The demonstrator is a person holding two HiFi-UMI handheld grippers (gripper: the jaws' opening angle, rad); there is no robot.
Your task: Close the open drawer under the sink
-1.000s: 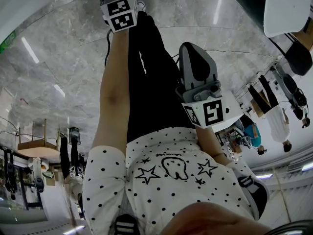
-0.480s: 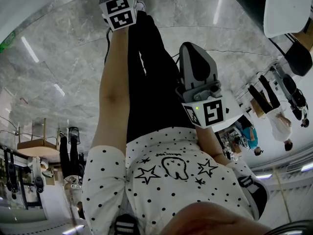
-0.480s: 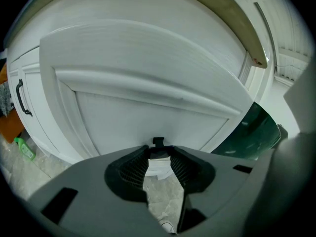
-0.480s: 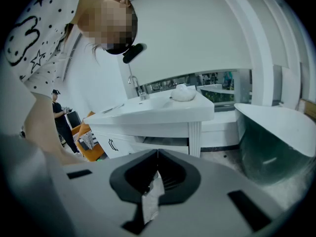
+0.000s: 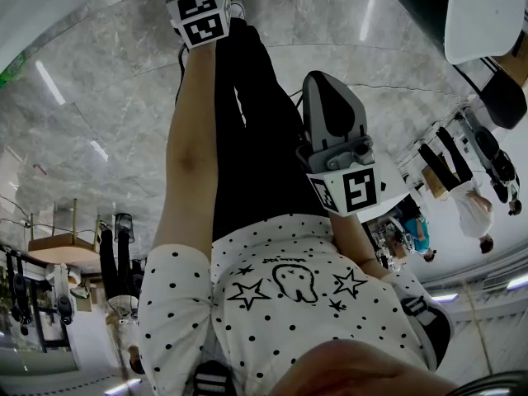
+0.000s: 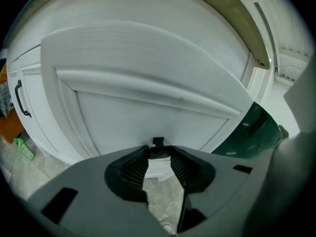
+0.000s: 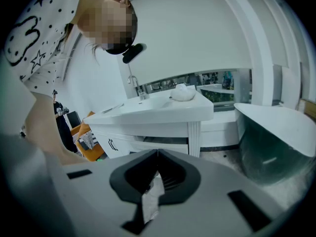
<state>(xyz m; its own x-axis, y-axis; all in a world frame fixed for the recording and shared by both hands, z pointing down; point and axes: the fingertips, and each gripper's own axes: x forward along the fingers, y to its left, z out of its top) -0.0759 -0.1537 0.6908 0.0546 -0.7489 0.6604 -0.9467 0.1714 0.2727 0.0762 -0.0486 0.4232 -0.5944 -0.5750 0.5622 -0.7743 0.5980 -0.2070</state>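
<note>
In the right gripper view the white sink cabinet (image 7: 163,113) stands a few steps off, with a tap (image 7: 132,85). Under its top a drawer front (image 7: 148,145) sticks out, with a dark gap above it. My right gripper (image 7: 158,154) is shut and empty, held beside my hip (image 5: 328,106). My left gripper (image 6: 159,152) is stretched forward (image 5: 198,11), its jaws a narrow gap apart with nothing in them. They sit just in front of a white panelled front (image 6: 148,88) that stands out from the cabinet.
A black handle (image 6: 19,98) is on the cabinet door to the left, with a green bottle (image 6: 24,149) on the floor below. A white cloth (image 7: 183,93) lies on the sink top. A dark tub (image 7: 274,142) stands to the right. The floor is grey marble (image 5: 99,114).
My left gripper has crept a little further forward, towards the top of the head view. The right gripper has stayed put.
</note>
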